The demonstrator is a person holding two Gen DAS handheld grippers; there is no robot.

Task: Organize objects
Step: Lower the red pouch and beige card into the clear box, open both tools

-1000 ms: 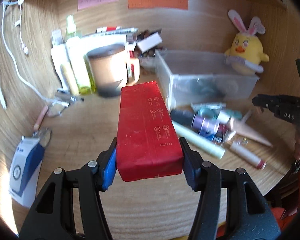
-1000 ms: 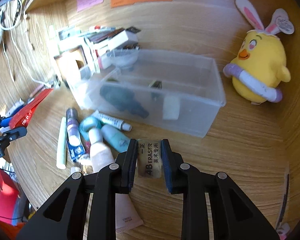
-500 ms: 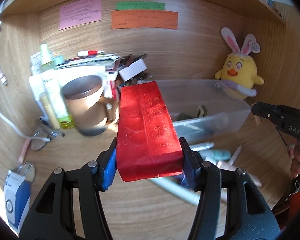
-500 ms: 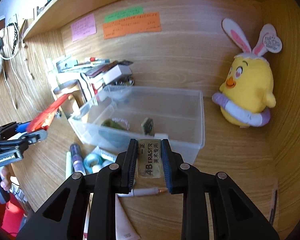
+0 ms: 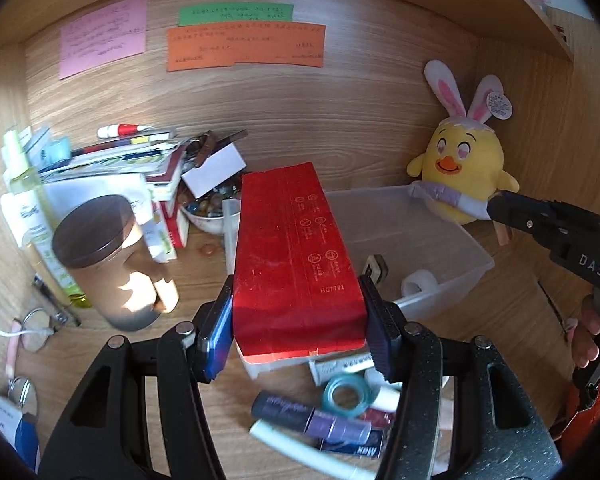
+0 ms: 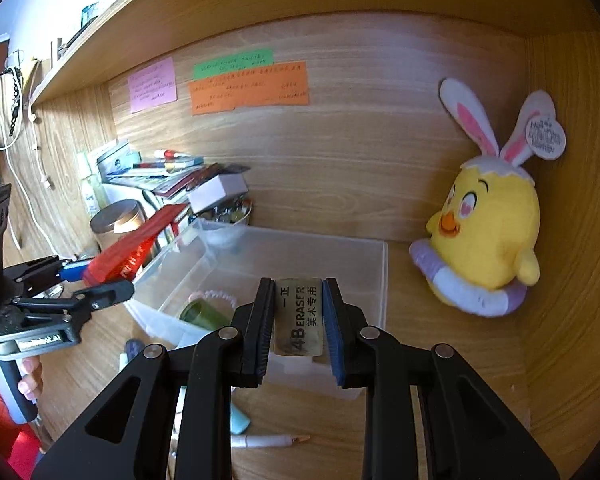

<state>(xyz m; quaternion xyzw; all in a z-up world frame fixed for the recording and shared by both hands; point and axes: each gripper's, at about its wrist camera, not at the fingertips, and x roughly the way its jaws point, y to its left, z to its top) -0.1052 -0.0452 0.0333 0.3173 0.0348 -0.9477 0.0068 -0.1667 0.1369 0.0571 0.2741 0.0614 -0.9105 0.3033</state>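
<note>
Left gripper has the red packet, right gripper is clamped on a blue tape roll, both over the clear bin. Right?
Not quite. The right gripper is clamped on an eraser, as the right wrist view shows. The left gripper does hold the red packet, and both are over the clear bin.

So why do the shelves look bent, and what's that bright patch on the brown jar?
Left wrist view: fisheye lens bows the wooden wall; sunlight glares on the brown jar; the tubes below look smeared. Right wrist view: same bowing, dark corners, eraser print sharp.
</note>
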